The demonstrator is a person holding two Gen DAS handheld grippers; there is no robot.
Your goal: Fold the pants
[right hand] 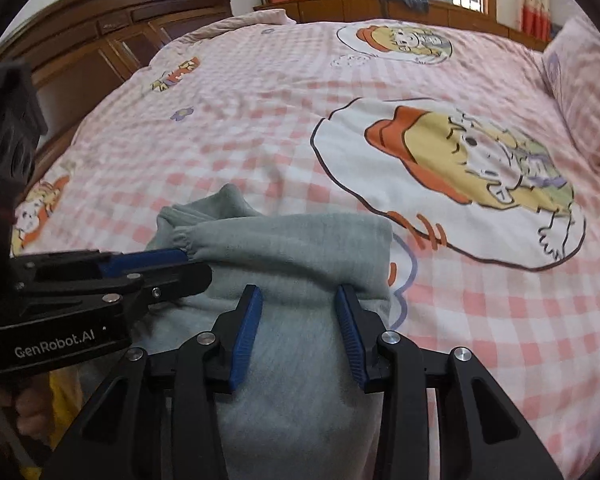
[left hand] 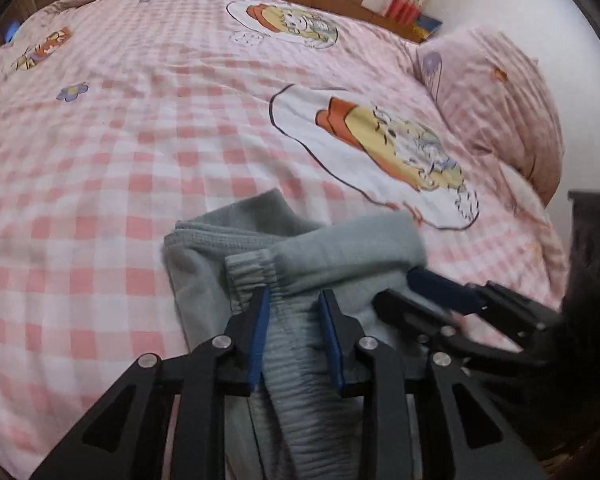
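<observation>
Both grippers, left (left hand: 294,298) and right (right hand: 298,294), clamp grey pants (right hand: 284,248) bunched between their pads over the bed (left hand: 100,160); uneven pull risks fabric slipping, skewing the fold.

Pants (left hand: 324,248): plain pale grey-green. Bedcover (left hand: 140,152): pink-and-white check, with white cartoon patches in yellow and orange and a small purple flower (left hand: 72,92). Pillow (left hand: 500,104), far right: same pink check. Gripper pads (right hand: 246,332): blue on black. Wardrobe (right hand: 100,44): dark brown.

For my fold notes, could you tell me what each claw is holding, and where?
Both hold the grey pants: the left claw grips the gathered elastic band, the right claw a plain fabric fold.
</observation>
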